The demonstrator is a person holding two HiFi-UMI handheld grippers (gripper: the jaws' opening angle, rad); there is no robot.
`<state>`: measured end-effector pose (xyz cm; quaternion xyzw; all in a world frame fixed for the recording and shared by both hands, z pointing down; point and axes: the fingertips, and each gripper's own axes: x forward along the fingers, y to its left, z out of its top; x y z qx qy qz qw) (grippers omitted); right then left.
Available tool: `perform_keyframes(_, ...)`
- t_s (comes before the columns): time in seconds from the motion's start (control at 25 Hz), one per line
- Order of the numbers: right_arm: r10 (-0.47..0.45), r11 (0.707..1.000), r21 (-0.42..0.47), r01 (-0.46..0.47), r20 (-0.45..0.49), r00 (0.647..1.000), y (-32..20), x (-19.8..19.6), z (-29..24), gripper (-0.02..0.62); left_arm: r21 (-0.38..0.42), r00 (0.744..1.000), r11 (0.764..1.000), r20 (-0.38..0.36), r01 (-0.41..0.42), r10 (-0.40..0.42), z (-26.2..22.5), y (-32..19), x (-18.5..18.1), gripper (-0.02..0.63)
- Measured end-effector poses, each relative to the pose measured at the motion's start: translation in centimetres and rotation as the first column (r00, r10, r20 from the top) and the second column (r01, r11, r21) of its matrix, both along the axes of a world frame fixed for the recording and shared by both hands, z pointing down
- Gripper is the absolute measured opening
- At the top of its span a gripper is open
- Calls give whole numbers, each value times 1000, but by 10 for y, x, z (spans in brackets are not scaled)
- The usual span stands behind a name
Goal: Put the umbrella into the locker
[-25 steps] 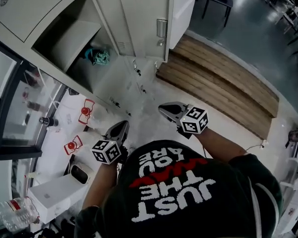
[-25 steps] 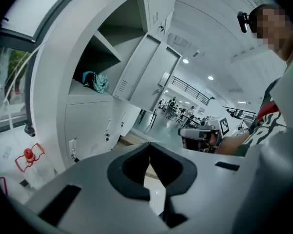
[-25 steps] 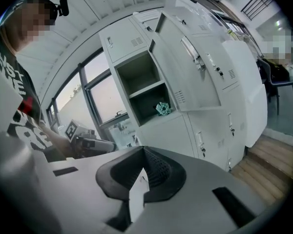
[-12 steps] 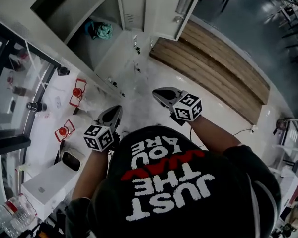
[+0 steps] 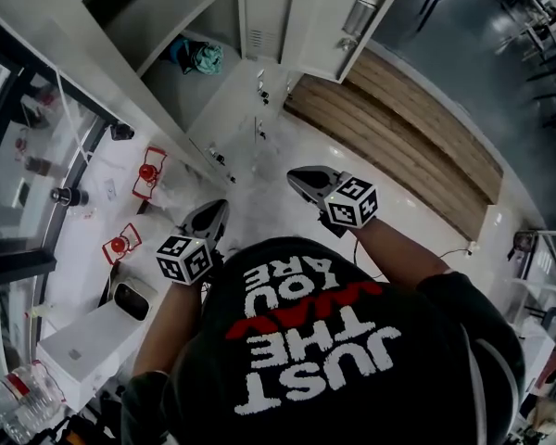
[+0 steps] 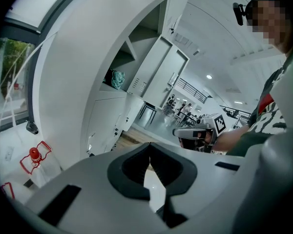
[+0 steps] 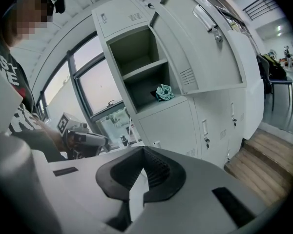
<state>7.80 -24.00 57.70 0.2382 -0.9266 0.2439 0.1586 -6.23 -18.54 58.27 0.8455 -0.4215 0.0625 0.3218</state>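
Head view is showing you standing before the tall grey metal locker (image 5: pixel 176 91) with its door (image 5: pixel 324 17) swung open. The teal folded umbrella (image 5: pixel 202 57) is lying inside, on the compartment floor beneath the inner shelf. You are holding the left gripper (image 5: pixel 213 213) and the right gripper (image 5: pixel 308 180) low and side by side, each with its jaws pressed together on nothing. The umbrella is sitting ahead of and above both grippers, well apart from them. Right gripper view is putting it nearly straight ahead, so that hand looks better lined up to me. Its long axis is too bunched to read. Judging by this, the placing looks done, and only the door may be waiting.
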Motion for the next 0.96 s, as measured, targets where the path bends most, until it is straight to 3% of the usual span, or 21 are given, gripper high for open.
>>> perform_keyframes(0.96,-27,999,23,28,-37,999,5,7,-1,34,5,1000,1000,20,2,-2,0,0,-4,9)
